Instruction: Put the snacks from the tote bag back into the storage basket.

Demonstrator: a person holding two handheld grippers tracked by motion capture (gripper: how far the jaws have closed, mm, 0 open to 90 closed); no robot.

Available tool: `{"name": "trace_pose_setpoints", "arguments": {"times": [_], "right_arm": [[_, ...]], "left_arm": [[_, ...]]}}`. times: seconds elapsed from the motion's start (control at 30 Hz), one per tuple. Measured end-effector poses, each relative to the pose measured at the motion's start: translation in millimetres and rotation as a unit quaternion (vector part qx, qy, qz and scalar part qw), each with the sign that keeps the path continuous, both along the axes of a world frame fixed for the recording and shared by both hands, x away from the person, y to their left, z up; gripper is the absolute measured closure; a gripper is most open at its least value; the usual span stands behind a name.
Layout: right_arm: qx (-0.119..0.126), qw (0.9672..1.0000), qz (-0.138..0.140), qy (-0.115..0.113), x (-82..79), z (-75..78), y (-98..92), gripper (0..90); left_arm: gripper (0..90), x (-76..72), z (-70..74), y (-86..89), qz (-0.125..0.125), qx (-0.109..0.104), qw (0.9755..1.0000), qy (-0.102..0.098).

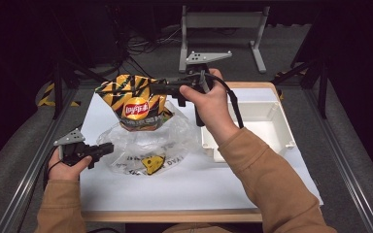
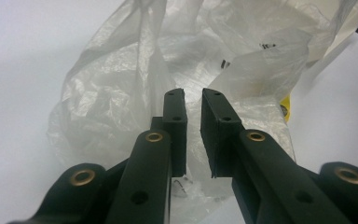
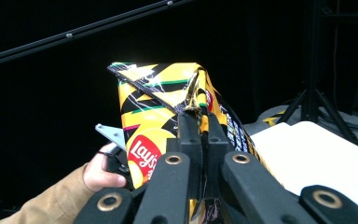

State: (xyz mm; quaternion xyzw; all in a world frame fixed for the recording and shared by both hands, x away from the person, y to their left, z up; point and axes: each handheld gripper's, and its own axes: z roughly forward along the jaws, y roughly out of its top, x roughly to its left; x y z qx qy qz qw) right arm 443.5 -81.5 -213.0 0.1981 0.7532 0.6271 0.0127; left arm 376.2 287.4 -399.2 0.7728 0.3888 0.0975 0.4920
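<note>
Above the tabletop (image 1: 194,189), right gripper (image 3: 199,122) fingers clamped on chip bag (image 1: 135,104), left gripper (image 2: 193,121) fingers slightly parted, pointing at plastic bag (image 2: 121,93), nothing between them.

Your near bench (image 1: 194,189) strip lies open. The crumpled plastic bag (image 1: 141,145) blocks the middle, the white bin (image 1: 272,121) walls off the right, and the chip bag (image 1: 136,104) hangs above the plastic.

This is looking like a lab: a white work table (image 1: 272,189) is standing among dark tripod legs (image 1: 315,73), with floor cables (image 1: 145,46) lying at 12 o'clock.
</note>
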Motion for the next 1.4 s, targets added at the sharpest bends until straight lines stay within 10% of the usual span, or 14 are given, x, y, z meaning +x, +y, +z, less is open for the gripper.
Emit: {"name": "trace_pose_setpoints", "arguments": {"times": [0.87, 1.4], "right_arm": [[0.058, 0.9974, -0.040, -0.016, -3.9, 33.2, -55.2, 90.0], [0.077, 0.9970, 0.004, 0.005, -10.4, 28.1, -25.4, 90.0]], "left_arm": [[78.8, 1.0, 4.5, 0.3, 0.004, -0.006, 1.0000, -0.006], [82.2, 2.0, 3.0, -7.4, -0.004, 0.006, 0.9999, -0.011]]}}
